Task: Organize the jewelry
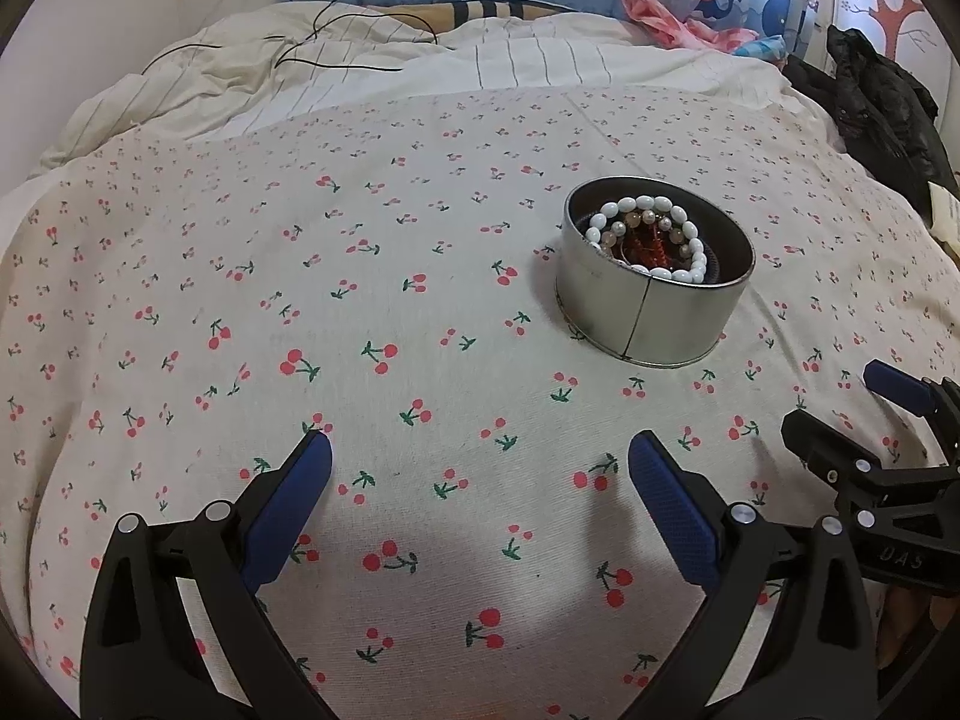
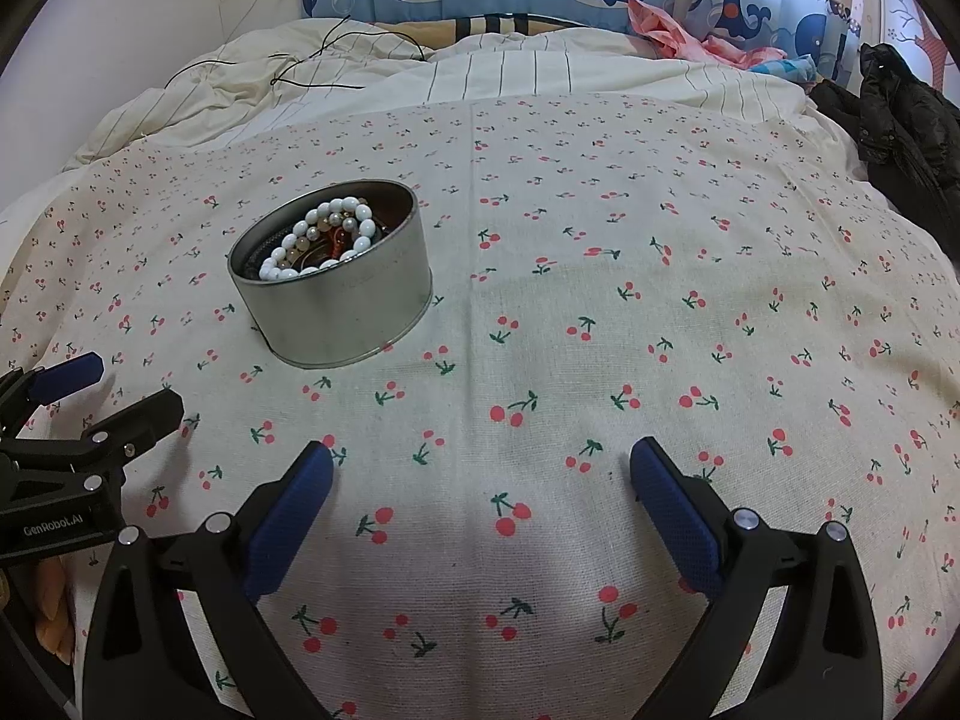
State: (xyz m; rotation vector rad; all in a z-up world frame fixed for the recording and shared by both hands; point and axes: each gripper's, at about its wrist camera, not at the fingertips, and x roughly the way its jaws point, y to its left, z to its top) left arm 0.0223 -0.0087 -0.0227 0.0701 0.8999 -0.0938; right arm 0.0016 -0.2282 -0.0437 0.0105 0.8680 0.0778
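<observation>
the round tin (image 1: 651, 306) holding a white bead bracelet (image 1: 648, 237) stands upright on the bed (image 1: 360, 300), ahead-right of the left tool (image 1: 480, 462) and ahead-left of the right tool (image 2: 480, 468), seemingly equidistant; both tools gape apart, empty.

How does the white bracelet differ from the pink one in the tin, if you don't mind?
The white bracelet has opaque oval beads and forms the outer loop; the pink bracelet has translucent round beads and lies inside it. Both rest coiled in the tin.
</observation>
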